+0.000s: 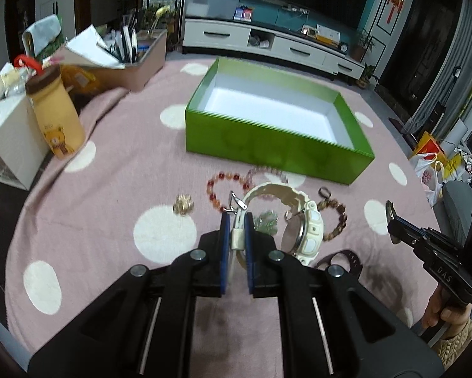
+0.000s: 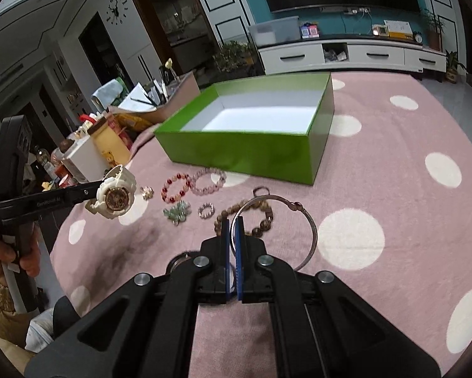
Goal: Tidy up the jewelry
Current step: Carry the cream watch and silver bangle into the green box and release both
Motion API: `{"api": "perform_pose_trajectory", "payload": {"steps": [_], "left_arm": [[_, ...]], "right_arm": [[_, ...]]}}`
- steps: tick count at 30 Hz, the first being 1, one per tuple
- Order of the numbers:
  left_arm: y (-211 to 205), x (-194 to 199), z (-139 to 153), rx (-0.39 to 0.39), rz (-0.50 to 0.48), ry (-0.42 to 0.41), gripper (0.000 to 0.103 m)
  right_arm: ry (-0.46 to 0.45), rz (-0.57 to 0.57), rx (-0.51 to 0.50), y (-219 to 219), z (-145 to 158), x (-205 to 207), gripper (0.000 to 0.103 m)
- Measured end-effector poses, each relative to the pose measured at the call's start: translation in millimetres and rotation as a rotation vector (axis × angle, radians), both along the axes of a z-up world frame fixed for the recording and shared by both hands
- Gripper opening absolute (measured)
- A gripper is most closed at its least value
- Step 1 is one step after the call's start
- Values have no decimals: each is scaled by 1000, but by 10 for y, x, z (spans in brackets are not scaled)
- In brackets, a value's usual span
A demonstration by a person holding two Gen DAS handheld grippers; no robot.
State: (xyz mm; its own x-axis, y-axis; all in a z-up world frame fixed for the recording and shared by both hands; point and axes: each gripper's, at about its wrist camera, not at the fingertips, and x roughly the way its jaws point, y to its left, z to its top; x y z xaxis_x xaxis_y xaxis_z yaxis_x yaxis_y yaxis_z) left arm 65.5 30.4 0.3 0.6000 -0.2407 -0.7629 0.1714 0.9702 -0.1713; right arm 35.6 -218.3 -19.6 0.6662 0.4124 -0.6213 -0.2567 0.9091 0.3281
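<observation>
Underneath: pink dotted cloth [image 2: 377,163]; left hand-held gripper [image 1: 236,220] pinching white watch [image 1: 302,230], right [image 2: 232,223] pinching bangle [image 2: 302,220].

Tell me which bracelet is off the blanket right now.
The thin silver bangle, clamped in the right gripper. The red bead bracelet, pink bead bracelet and brown bead bracelet all lie flat on the pink blanket.

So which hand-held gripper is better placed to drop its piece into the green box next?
Probably the left hand-held gripper: its white watch hangs lifted clear of the blanket. The right hand-held gripper holds the silver bangle low over the other jewelry; the green box sits ahead of both.
</observation>
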Motion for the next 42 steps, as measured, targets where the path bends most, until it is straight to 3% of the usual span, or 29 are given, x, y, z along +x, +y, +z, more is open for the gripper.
{"api": "perform_pose_trajectory", "payload": {"steps": [11,21,32,39,42], "left_arm": [[-191,408,399,-6,4,-82,8],[-398,1037,539,-22,27,-106,8],[-702,1789,224,46,45,-37,8],[-842,2031,-125,108,53,31,10],[-863,2059,-217,121,51,49,16]], "right_arm": [[-115,4,-23,59,346,251,3],[-198,-17,-56,128,579,679,3],[-130,-24,-124,215,421,1348,3],[-69,-19,-213,350,181,1643,3],[-53,-25,-255,430,108,1664,7]]}}
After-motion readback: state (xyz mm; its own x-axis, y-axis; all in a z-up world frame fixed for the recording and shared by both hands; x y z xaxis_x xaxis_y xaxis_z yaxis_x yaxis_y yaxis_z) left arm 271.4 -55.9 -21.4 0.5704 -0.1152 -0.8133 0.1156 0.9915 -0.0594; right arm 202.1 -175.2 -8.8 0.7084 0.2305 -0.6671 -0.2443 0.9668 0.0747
